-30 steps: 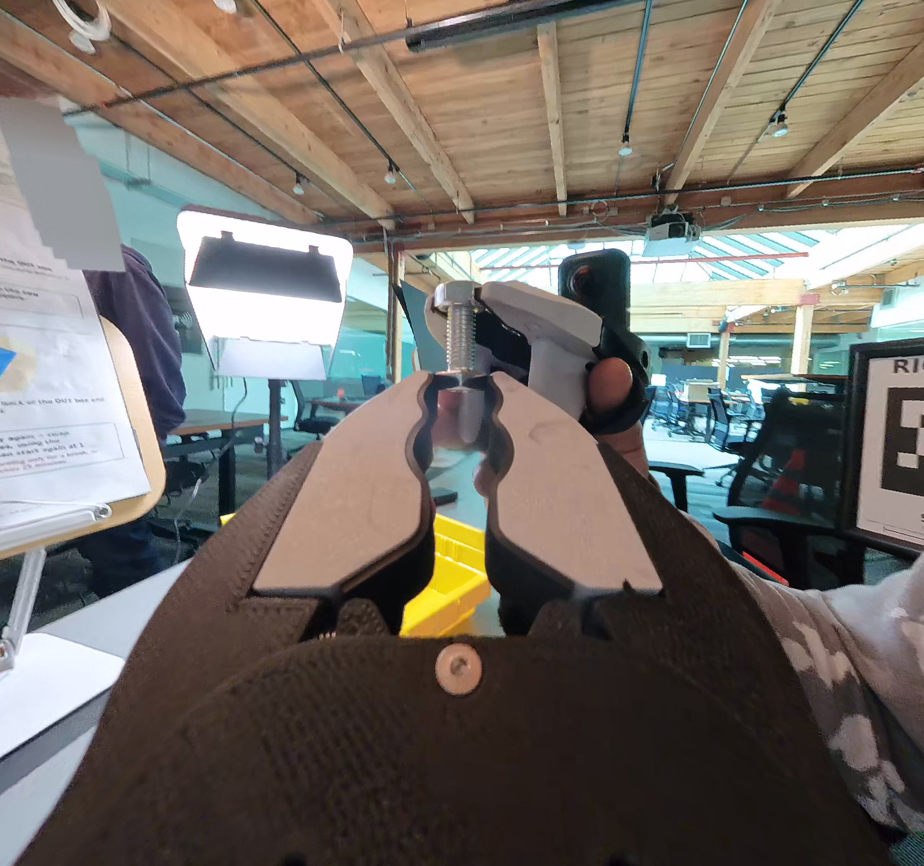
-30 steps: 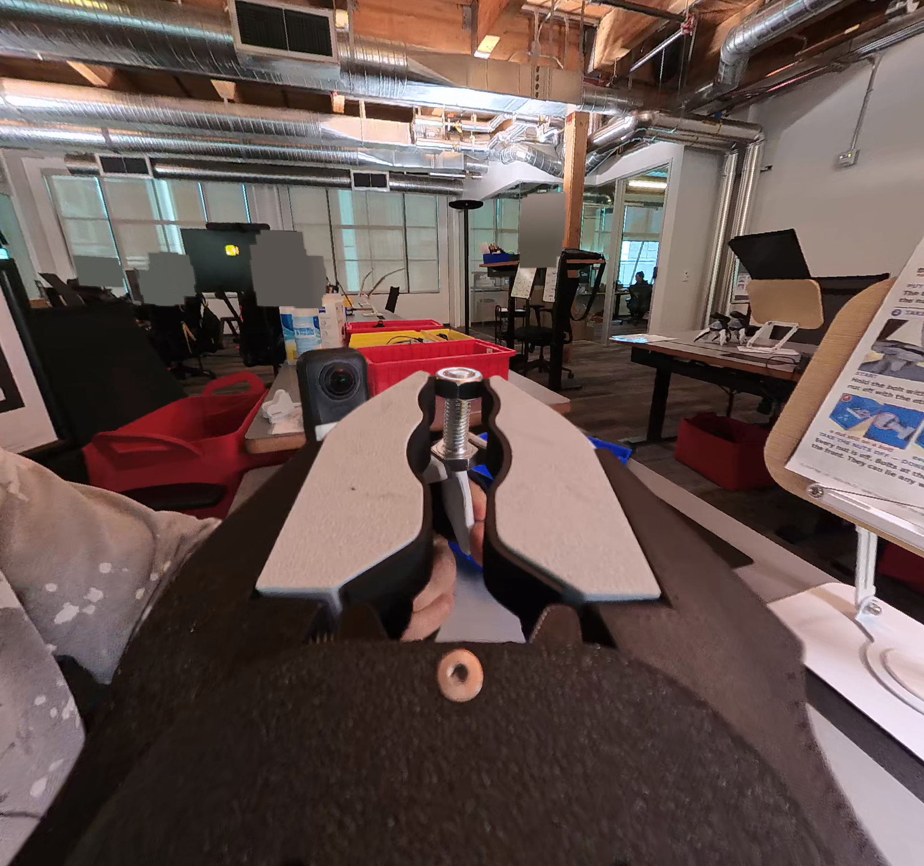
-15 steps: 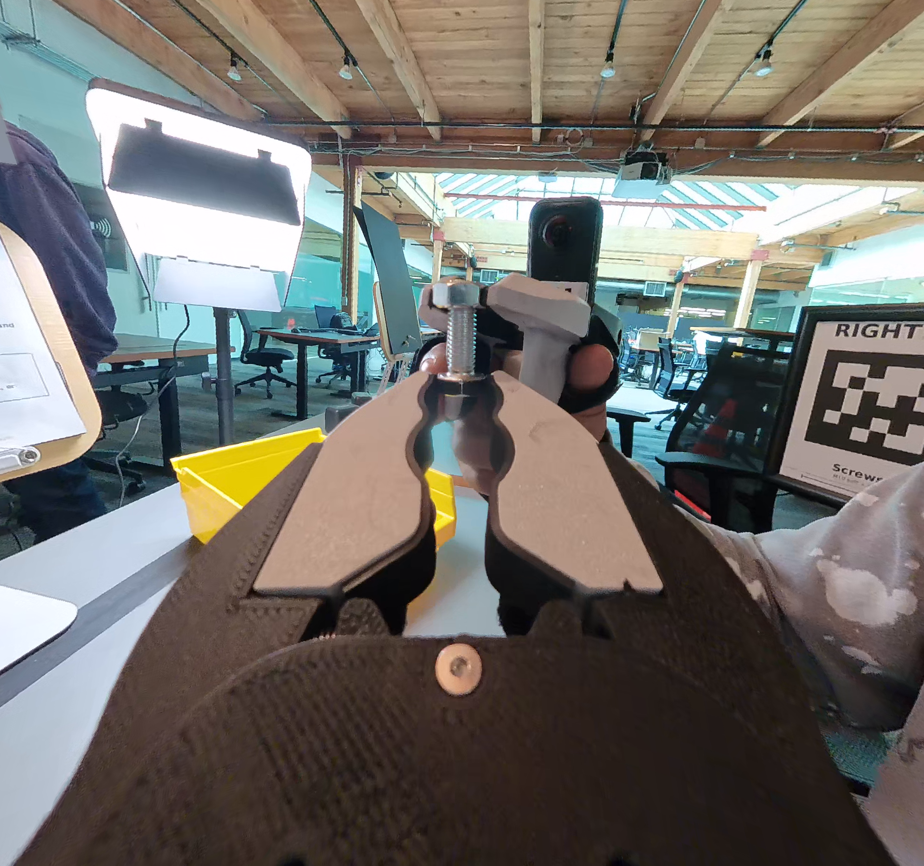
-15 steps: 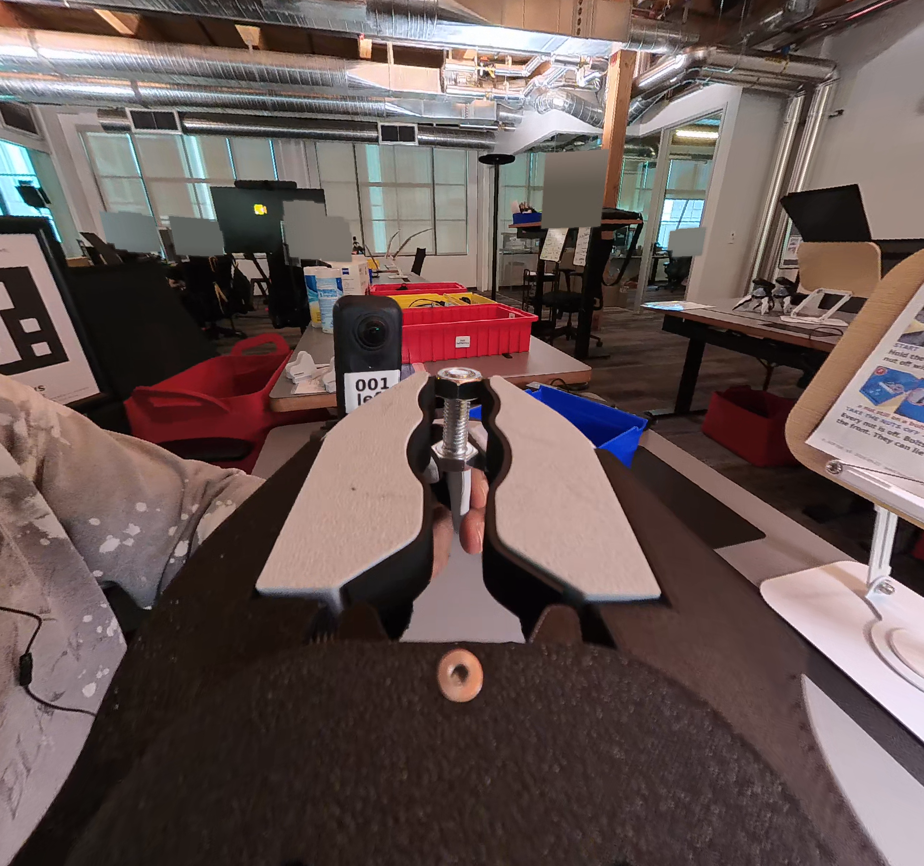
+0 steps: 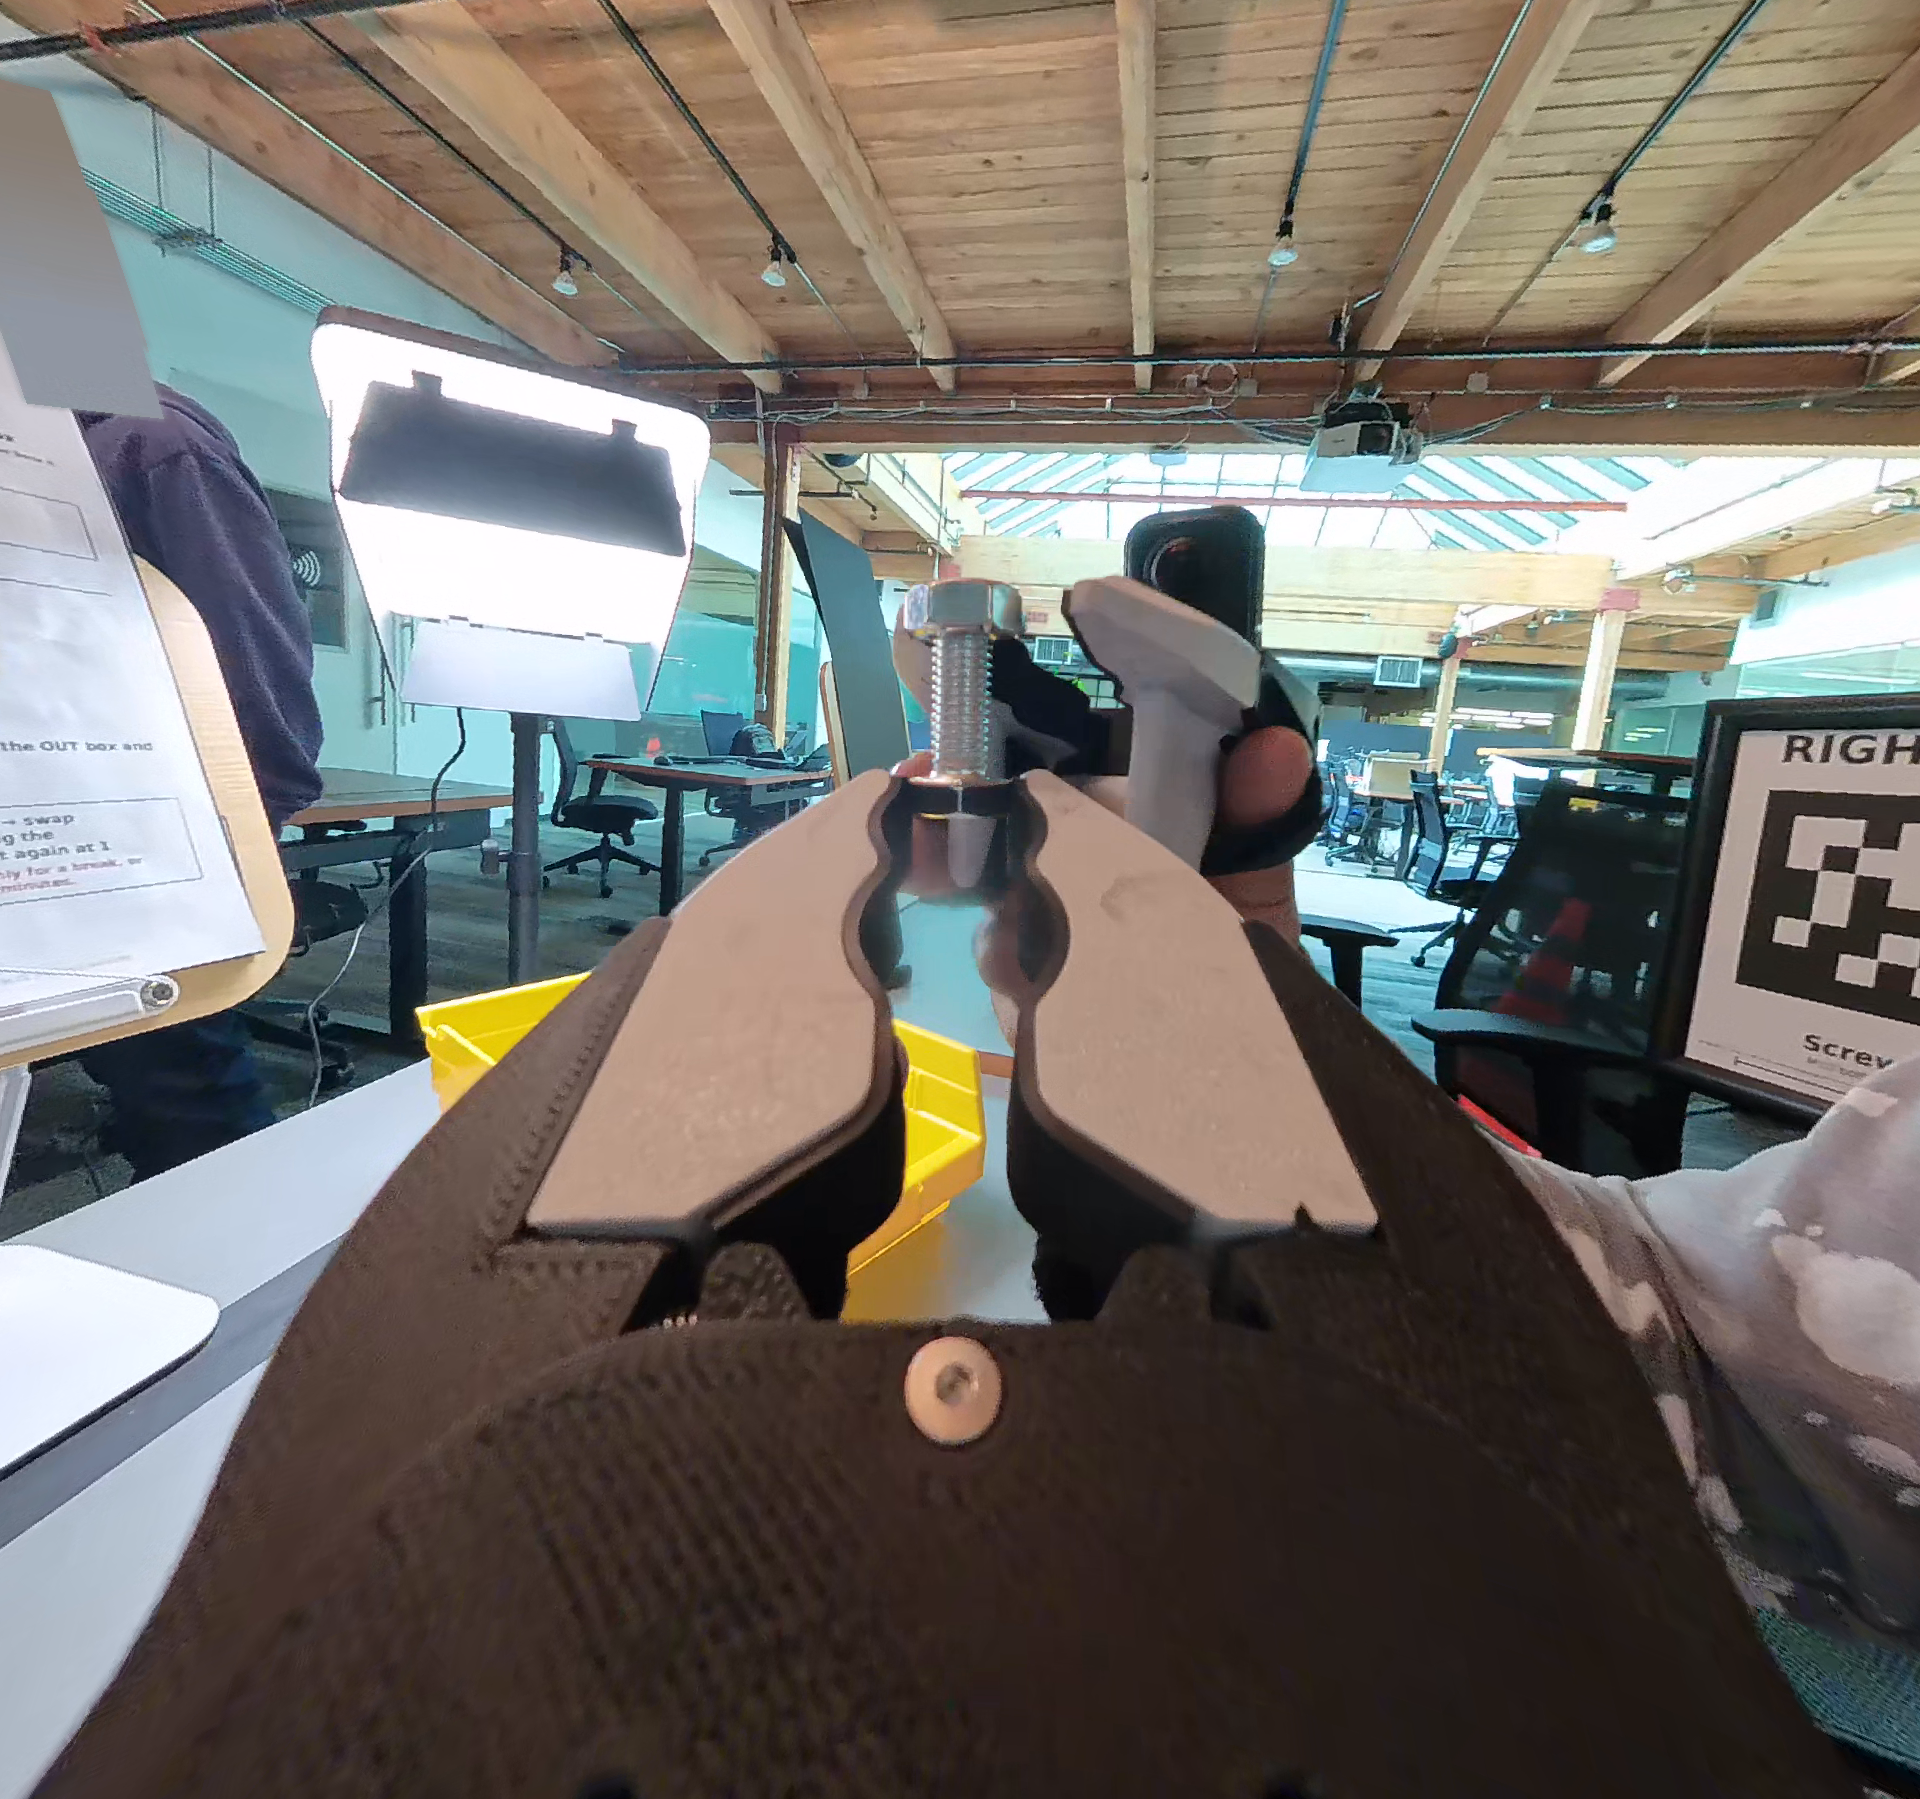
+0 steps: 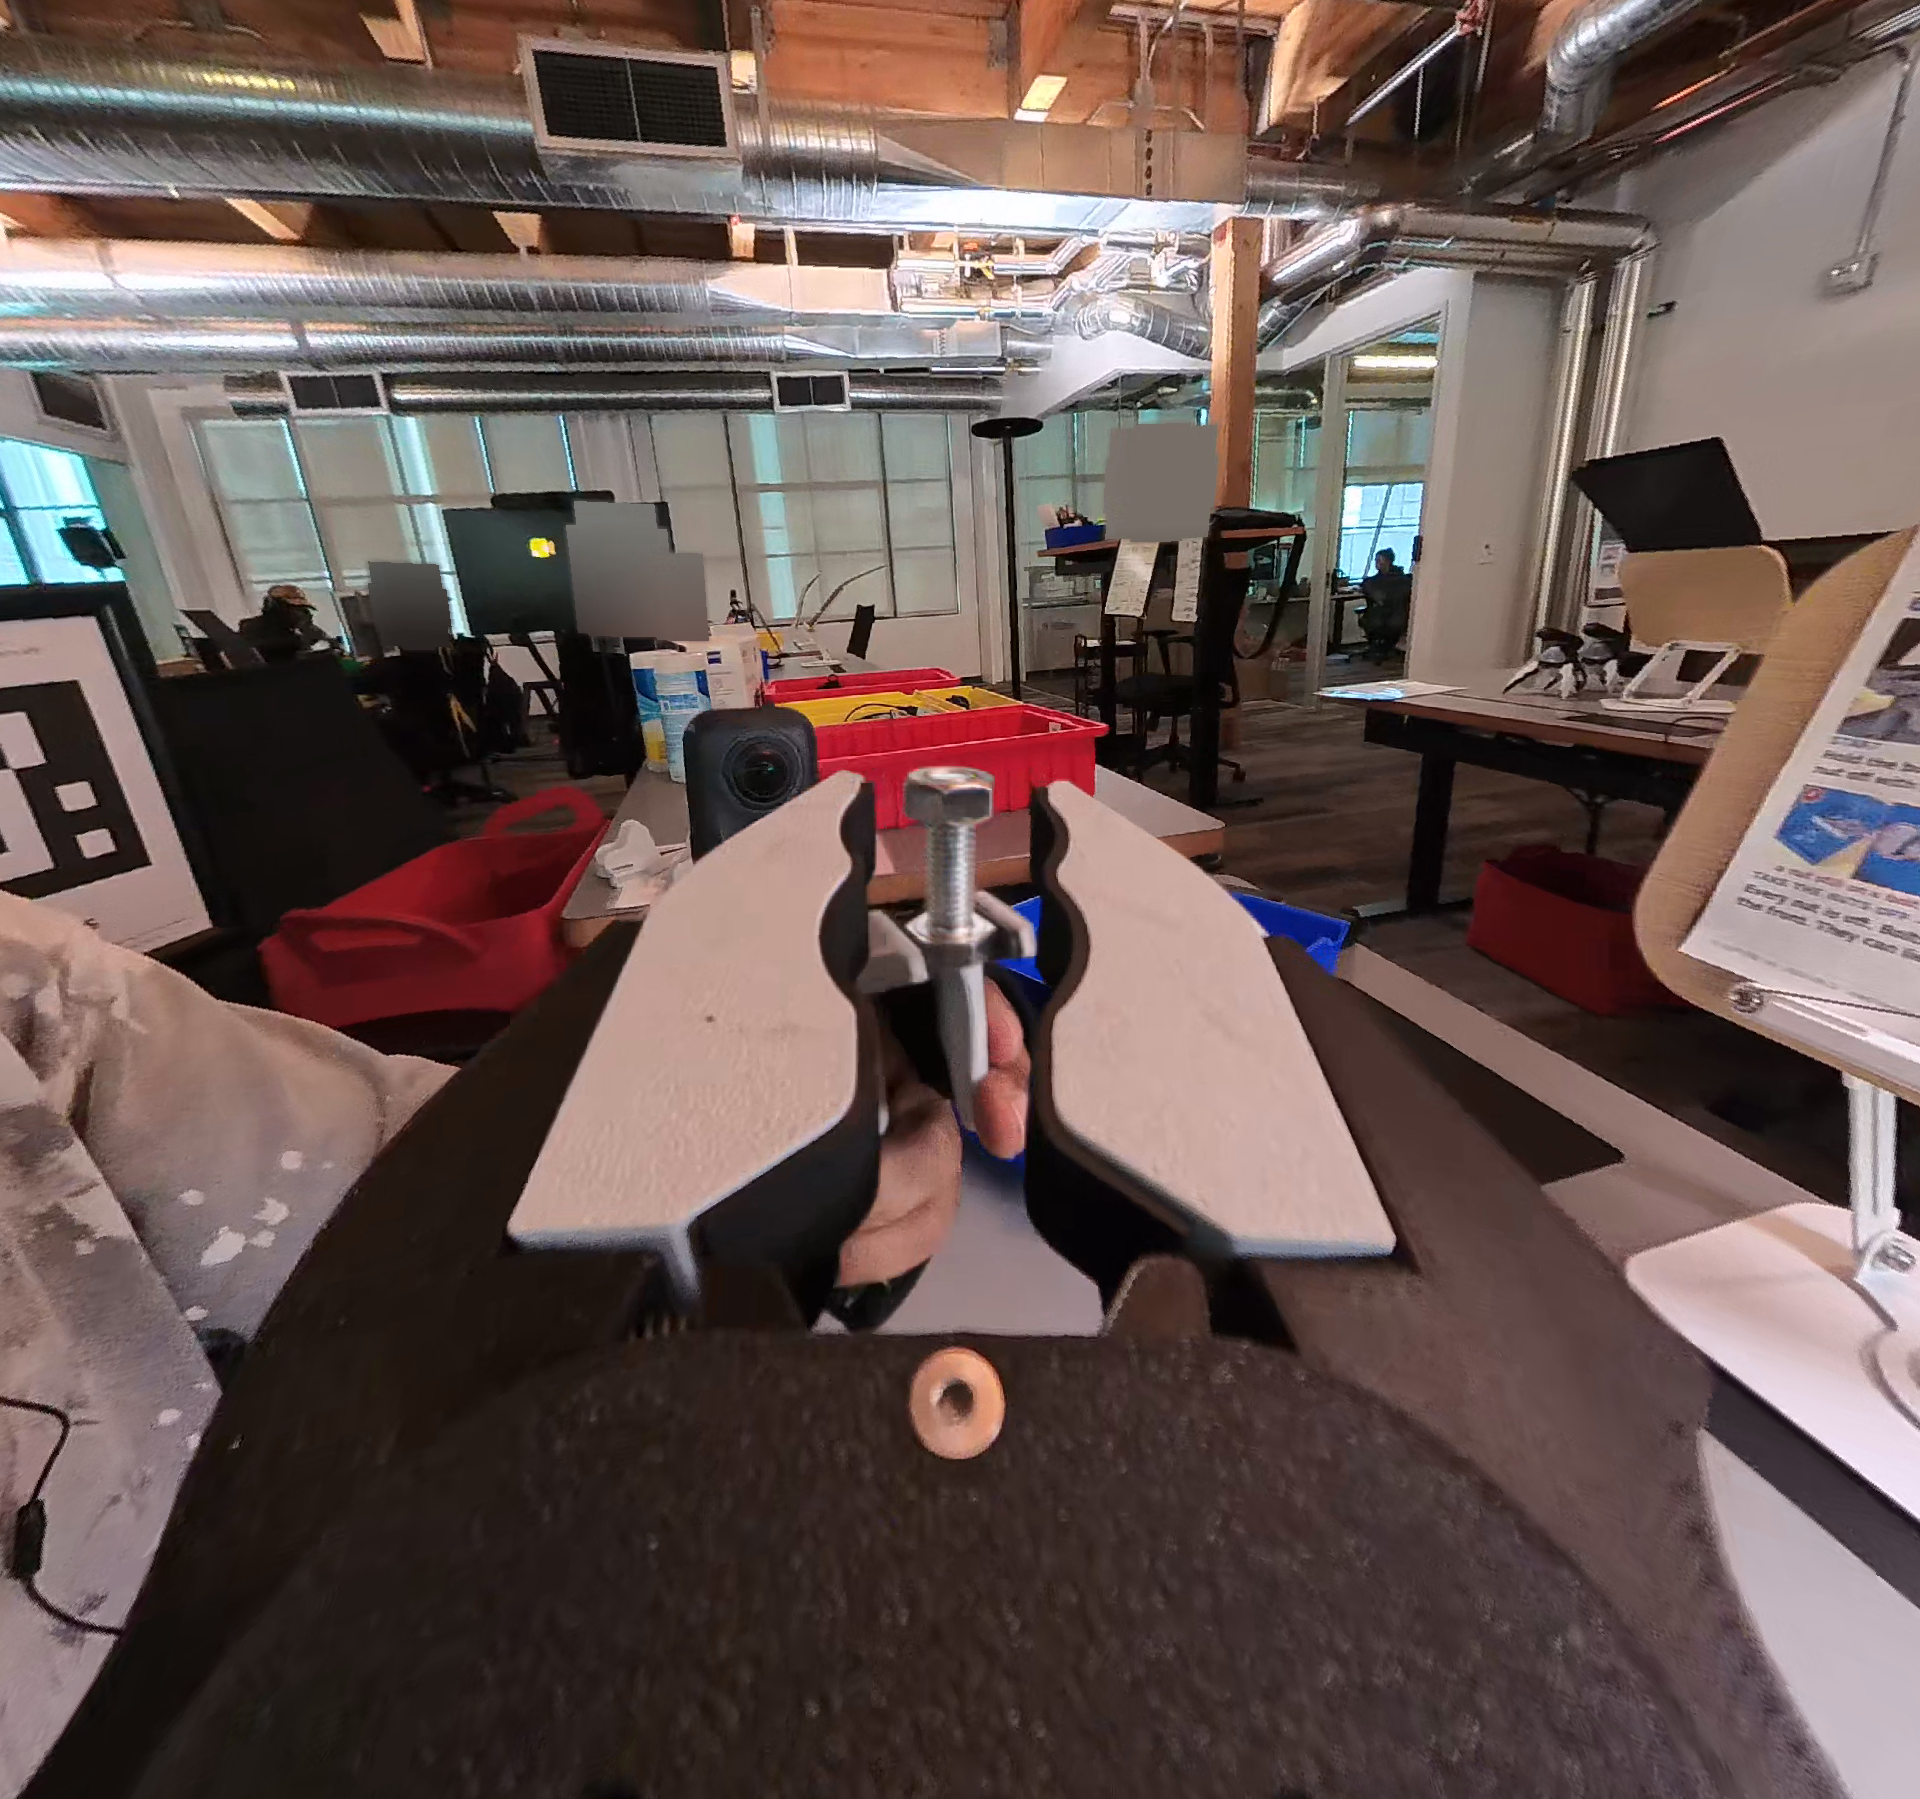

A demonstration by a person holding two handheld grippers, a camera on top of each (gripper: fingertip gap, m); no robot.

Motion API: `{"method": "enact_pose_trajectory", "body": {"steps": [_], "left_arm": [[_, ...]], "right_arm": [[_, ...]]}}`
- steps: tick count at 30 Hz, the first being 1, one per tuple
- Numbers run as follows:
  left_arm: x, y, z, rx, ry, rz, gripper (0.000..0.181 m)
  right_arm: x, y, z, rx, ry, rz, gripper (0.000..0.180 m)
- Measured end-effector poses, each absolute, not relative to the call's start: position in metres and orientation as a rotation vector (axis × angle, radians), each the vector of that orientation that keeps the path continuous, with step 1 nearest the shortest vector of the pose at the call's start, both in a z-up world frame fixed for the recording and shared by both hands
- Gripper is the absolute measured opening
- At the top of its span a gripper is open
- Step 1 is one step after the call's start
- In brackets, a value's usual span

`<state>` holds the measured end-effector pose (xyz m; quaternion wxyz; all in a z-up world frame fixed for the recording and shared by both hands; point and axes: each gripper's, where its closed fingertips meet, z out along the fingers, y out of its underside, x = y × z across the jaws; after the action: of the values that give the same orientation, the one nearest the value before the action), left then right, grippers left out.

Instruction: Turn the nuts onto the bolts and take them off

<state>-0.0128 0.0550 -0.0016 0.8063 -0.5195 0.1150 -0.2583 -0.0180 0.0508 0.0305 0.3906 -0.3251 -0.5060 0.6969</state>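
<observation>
Right gripper (image 6: pixel 951 804): your jaws stand wide, clear of the bolt head on both sides | left gripper (image 5: pixel 958 799): your tips are clamped narrow on the nut (image 5: pixel 956 797) | bolt (image 6: pixel 952 882): upright between both grippers, head up, long axis vertical, square to the fingers | likely next: close right on the head again.

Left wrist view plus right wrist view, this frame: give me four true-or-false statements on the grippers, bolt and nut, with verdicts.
1. The left gripper is shut on the silver hex nut. True.
2. The right gripper clamps the head of the silver hex-head bolt. False: it is open, with a finger on each side, clear of the head.
3. The bolt stands head up. True.
4. The plastic bin behind the left gripper is green. False: it is yellow.
</observation>
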Motion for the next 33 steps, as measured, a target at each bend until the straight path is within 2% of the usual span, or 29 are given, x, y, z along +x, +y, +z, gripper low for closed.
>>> {"method": "enact_pose_trajectory", "body": {"steps": [3,5,6,13,16,18,25,28,30,33], "left_arm": [[-0.011,0.054,-0.001,-1.101,0.25,-0.539,0.018],[-0.013,0.05,0.003,-1.073,0.25,-0.538,0.018],[-0.014,0.049,0.004,-1.072,0.252,-0.535,0.019],[-0.012,0.055,-0.002,-1.107,0.253,-0.519,0.018],[-0.011,0.053,-0.001,-1.101,0.256,-0.515,0.018],[-0.013,0.05,0.002,-1.079,0.258,-0.522,0.018],[-0.012,0.053,-0.001,-1.103,0.26,-0.504,0.018],[-0.011,0.052,0.0,-1.1,0.263,-0.504,0.018],[-0.013,0.05,0.003,-1.082,0.262,-0.513,0.018],[-0.015,0.049,0.004,-1.088,0.259,-0.496,0.018]], "right_arm": [[-0.023,0.053,0.027,-0.849,-1.284,1.731,0.029],[-0.022,0.068,0.03,-0.892,-1.216,1.727,0.013],[-0.021,0.076,0.031,-0.907,-1.181,1.725,0.011],[-0.022,0.05,0.03,-0.845,-1.265,1.736,0.029],[-0.023,0.051,0.029,-0.847,-1.26,1.731,0.028],[-0.022,0.064,0.031,-0.884,-1.206,1.741,0.016],[-0.02,0.049,0.031,-0.834,-1.246,1.755,0.028],[-0.022,0.051,0.03,-0.839,-1.245,1.743,0.028],[-0.021,0.063,0.032,-0.877,-1.188,1.747,0.015],[-0.018,0.067,0.034,-0.864,-1.185,1.753,0.02]]}}
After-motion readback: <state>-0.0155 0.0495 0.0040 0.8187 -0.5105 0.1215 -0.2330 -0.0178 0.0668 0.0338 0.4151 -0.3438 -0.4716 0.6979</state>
